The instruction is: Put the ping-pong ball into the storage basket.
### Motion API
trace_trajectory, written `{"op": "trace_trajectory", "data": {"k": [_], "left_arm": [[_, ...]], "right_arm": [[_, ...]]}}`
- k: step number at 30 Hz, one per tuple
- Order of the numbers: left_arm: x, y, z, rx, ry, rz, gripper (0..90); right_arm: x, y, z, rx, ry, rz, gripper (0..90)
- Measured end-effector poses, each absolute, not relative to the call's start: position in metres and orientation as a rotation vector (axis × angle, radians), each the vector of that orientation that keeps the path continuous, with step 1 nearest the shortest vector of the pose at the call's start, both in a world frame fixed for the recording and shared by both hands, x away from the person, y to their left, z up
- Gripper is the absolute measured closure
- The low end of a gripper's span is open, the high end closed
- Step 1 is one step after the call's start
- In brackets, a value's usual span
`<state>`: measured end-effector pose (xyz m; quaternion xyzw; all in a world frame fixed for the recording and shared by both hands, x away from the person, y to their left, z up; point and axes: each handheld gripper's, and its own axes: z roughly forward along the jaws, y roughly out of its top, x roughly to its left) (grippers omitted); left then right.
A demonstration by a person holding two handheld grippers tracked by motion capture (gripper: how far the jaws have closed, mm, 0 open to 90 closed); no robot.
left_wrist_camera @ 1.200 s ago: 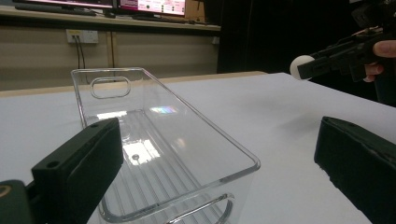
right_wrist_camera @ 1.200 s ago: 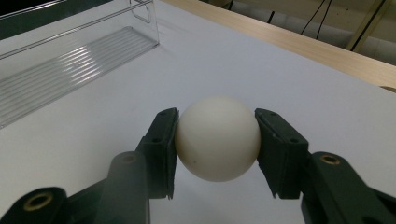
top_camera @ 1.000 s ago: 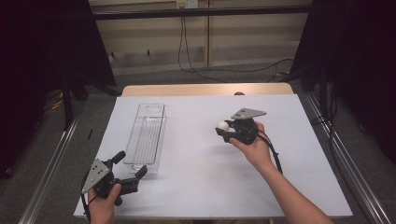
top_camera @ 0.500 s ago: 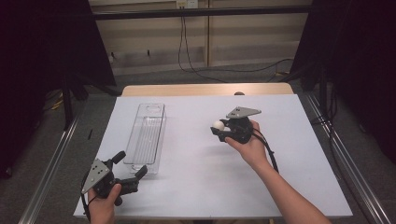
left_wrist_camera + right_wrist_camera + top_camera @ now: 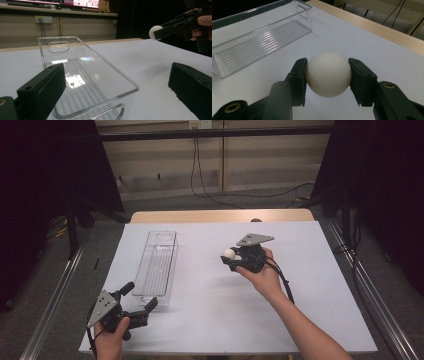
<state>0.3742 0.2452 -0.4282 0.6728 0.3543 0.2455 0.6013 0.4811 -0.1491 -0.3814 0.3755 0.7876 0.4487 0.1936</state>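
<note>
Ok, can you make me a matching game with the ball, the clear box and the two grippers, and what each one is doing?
Things:
1. ball
2. box
3. left gripper
4. right gripper

States:
A. open, near the box's close end
B. squeezed between two black jaws
C. empty, lying on the white table
D. shut, held up above the table

Pairs: 1-B, 2-C, 3-A, 4-D
</note>
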Motion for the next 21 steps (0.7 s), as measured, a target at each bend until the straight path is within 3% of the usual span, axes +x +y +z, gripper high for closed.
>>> {"op": "trace_trajectory", "data": {"k": [21], "left_arm": [[0.374,0.244,-0.428,1.555,0.822,0.565,1.4]], "right_arm": [[0.482,-0.136,-0.379,1.029,2.228,1.280,51.3]]}}
